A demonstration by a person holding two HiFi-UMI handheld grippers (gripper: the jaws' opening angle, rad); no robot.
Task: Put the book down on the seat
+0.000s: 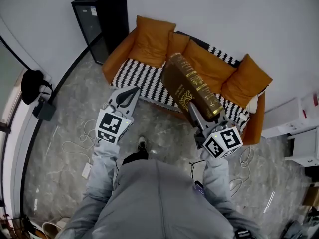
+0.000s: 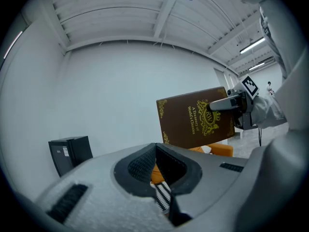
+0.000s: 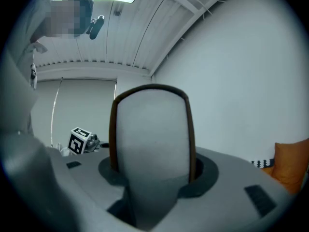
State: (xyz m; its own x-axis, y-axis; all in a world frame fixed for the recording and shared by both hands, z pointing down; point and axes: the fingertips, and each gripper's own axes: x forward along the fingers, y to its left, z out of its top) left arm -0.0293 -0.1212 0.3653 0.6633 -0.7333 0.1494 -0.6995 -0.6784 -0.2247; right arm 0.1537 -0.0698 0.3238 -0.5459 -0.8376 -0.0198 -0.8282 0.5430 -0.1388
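My right gripper [image 1: 195, 112] is shut on a thick brown book [image 1: 192, 86] with gold ornament and holds it upright in the air, over the front edge of the sofa. In the right gripper view the book's pale page edge [image 3: 152, 139] fills the gap between the jaws. The left gripper view shows its front cover [image 2: 195, 120] with one right finger [image 2: 223, 104] across it. The orange sofa has a black-and-white striped seat [image 1: 137, 76]. My left gripper [image 1: 135, 89] is shut and holds nothing, pointing at the seat's left part from just in front of it.
Several orange cushions [image 1: 152, 41] lean on the sofa's back. A black cabinet [image 1: 102, 19] stands left of the sofa and white cabinets [image 1: 294, 118] to its right. Cables [image 1: 82, 143] lie on the marble floor near my left side.
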